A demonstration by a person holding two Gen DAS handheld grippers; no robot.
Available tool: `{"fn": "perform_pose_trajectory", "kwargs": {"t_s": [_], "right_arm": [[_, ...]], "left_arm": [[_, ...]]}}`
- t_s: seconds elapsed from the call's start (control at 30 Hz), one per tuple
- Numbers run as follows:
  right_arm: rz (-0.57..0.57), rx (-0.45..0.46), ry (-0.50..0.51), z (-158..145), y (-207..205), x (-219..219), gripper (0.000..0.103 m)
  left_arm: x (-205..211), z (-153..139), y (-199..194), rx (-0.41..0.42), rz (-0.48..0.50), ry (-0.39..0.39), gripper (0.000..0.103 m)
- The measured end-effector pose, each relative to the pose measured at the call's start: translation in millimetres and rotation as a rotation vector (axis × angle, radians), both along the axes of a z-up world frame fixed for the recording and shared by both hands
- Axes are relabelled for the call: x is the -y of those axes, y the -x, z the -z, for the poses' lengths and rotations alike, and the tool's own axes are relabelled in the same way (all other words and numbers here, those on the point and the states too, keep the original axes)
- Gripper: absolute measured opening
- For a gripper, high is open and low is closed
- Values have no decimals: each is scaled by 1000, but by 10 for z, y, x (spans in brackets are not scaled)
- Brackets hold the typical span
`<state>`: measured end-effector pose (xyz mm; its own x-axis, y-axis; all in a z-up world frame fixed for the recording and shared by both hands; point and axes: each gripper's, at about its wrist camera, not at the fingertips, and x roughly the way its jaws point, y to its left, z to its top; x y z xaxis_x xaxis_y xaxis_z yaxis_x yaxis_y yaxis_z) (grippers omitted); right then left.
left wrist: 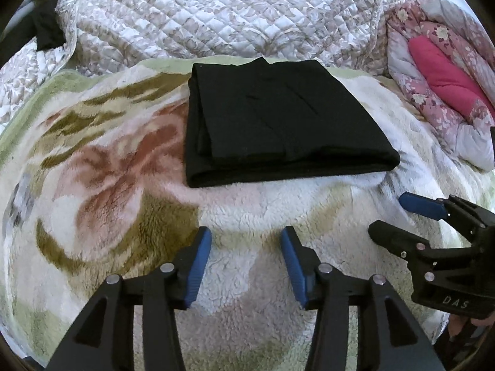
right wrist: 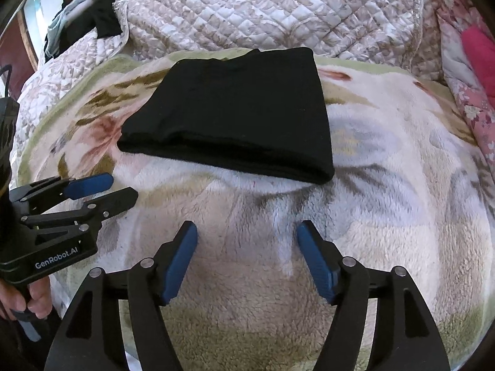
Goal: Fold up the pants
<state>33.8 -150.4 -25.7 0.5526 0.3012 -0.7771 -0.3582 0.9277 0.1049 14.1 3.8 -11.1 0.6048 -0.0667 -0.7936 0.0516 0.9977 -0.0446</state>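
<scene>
The black pants (left wrist: pixel 278 123) lie folded into a thick flat rectangle on a fluffy floral blanket (left wrist: pixel 108 185). They also show in the right wrist view (right wrist: pixel 235 114). My left gripper (left wrist: pixel 246 241) is open and empty, held a little in front of the pants' near edge. My right gripper (right wrist: pixel 246 235) is open and empty, also in front of the near edge. Each gripper shows in the other's view: the right one (left wrist: pixel 389 216) at the right, the left one (right wrist: pixel 123 188) at the left, both apart from the pants.
A quilted white and beige bedspread (left wrist: pixel 216 12) is bunched behind the pants. A pink floral duvet (left wrist: pixel 439 71) lies at the right. Dark clothes (right wrist: pixel 102 15) are piled at the far left. The fluffy blanket (right wrist: pixel 386 185) spreads around the pants.
</scene>
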Motion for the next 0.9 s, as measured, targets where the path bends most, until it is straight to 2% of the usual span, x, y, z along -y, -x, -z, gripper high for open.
{"fn": "perform_pose_trajectory", "kwargs": {"t_s": [0.9], "right_arm": [[3, 3, 0, 5, -1, 10, 69]], "left_arm": [[20, 5, -14, -4, -2, 2, 53]]}}
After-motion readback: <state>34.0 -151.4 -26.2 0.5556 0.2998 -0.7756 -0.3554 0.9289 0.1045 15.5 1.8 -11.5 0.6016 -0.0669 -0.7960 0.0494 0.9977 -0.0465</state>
